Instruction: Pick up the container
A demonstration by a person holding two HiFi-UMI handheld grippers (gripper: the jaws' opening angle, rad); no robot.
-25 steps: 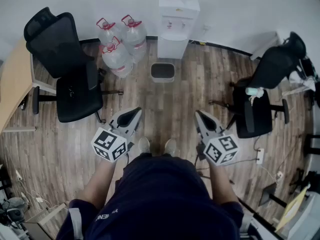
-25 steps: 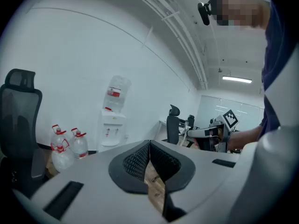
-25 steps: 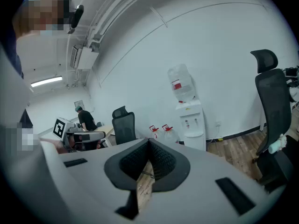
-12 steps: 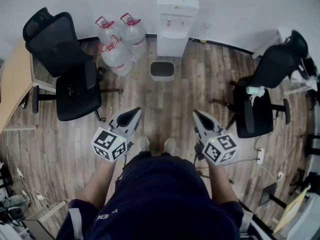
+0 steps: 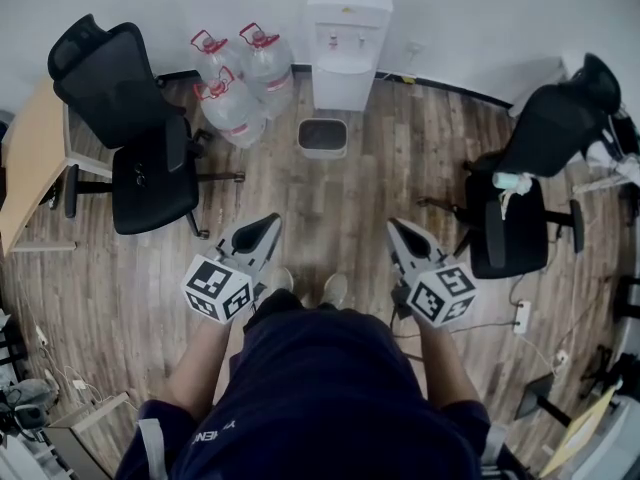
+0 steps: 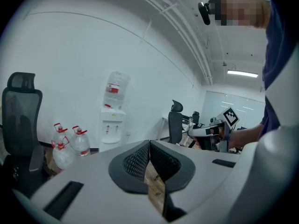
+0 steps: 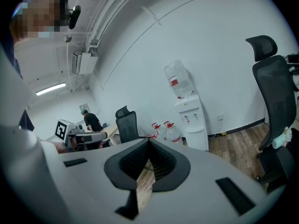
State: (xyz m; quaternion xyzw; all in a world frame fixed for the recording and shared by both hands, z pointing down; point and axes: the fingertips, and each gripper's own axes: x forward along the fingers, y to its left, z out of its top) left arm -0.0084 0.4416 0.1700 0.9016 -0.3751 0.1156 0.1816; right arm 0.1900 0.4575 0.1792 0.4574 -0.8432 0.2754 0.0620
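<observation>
A small grey bin (image 5: 324,138) stands on the wood floor by the wall, in front of a white water dispenser (image 5: 345,43). Three clear water jugs with red caps (image 5: 235,108) sit to its left. My left gripper (image 5: 268,221) and right gripper (image 5: 397,227) are held at waist height above the floor, well short of the bin and the jugs. Both are shut with nothing between the jaws. The left gripper view shows the closed tips (image 6: 149,143) pointing toward the jugs (image 6: 65,148) and the dispenser (image 6: 112,125). The right gripper (image 7: 148,141) points the same way.
A black office chair (image 5: 140,138) stands at the left beside a wooden desk (image 5: 25,168). Another black chair (image 5: 530,188) stands at the right. Cables and a power strip (image 5: 520,313) lie on the floor at the right. My shoes (image 5: 335,290) show between the grippers.
The bin, jugs and dispenser have slid slightly up the head view. Both grippers keep the same pose with jaws shut.
</observation>
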